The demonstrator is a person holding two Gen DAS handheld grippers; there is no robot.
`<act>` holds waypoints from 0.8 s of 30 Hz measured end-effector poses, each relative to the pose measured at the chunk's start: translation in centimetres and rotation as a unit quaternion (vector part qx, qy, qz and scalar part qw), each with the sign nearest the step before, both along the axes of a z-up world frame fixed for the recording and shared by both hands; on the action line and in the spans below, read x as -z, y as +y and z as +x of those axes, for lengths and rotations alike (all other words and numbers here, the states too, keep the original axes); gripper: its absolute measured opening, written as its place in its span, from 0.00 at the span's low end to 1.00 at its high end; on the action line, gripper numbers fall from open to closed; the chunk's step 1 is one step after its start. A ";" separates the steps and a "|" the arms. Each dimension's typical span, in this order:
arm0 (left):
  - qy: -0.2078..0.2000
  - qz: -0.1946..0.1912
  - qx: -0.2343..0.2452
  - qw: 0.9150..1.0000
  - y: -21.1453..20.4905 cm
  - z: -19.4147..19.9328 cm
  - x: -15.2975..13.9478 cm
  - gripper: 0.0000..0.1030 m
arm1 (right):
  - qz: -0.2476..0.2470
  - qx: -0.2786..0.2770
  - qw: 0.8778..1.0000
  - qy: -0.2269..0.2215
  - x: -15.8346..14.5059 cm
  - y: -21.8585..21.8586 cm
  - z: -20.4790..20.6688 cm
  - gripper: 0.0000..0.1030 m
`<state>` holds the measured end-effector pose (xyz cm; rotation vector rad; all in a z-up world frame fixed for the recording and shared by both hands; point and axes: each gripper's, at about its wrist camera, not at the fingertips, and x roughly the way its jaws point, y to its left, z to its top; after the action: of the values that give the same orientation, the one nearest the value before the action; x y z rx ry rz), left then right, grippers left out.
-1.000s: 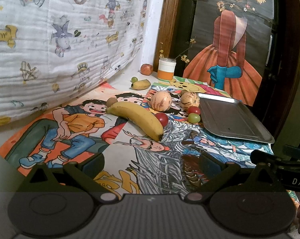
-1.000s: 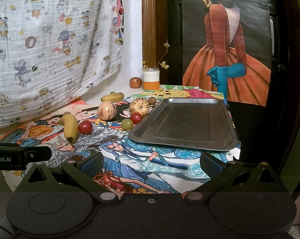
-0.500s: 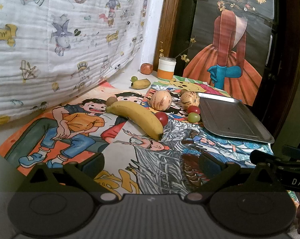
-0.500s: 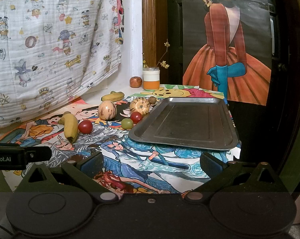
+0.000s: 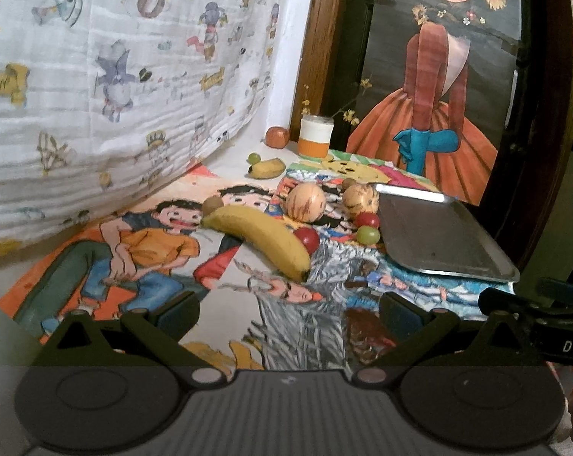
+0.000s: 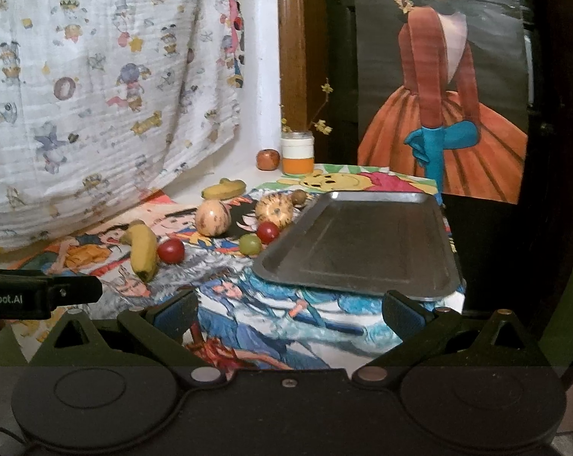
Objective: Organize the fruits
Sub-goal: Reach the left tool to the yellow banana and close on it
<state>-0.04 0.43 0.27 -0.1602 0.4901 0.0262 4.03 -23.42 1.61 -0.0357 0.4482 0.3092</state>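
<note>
Hovering low, left gripper (image 5: 288, 313) and right gripper (image 6: 288, 313) both have fingers spread wide, holding nothing; banana (image 5: 261, 233), tomatoes and grapes sit on the cartoon mat left of the bare tray (image 6: 362, 247)

left wrist: low, faces banana (image 5: 260, 236) | right wrist: faces tray (image 6: 362, 243) | both share these

A yellow banana (image 5: 261, 236) with a dark tip lies beside a red tomato (image 6: 170, 250). The tray (image 6: 362, 243) is plain grey metal. Two tan melons (image 5: 305, 203) carry brown streaks. The cloth (image 5: 153, 262) shows bright cartoon figures in orange, blue and grey; the jar (image 6: 297, 153) is white over orange.
</note>
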 end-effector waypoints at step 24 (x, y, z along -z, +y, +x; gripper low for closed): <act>0.054 -0.169 -0.026 0.984 8.4 8.7 -3.9 1.00 | -0.140 -0.185 0.972 -0.045 -7.7 3.2 7.6 1.00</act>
<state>8.65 8.83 4.15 -0.5064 0.5959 0.0024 11.61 -20.26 9.30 -0.4110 0.3917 0.6063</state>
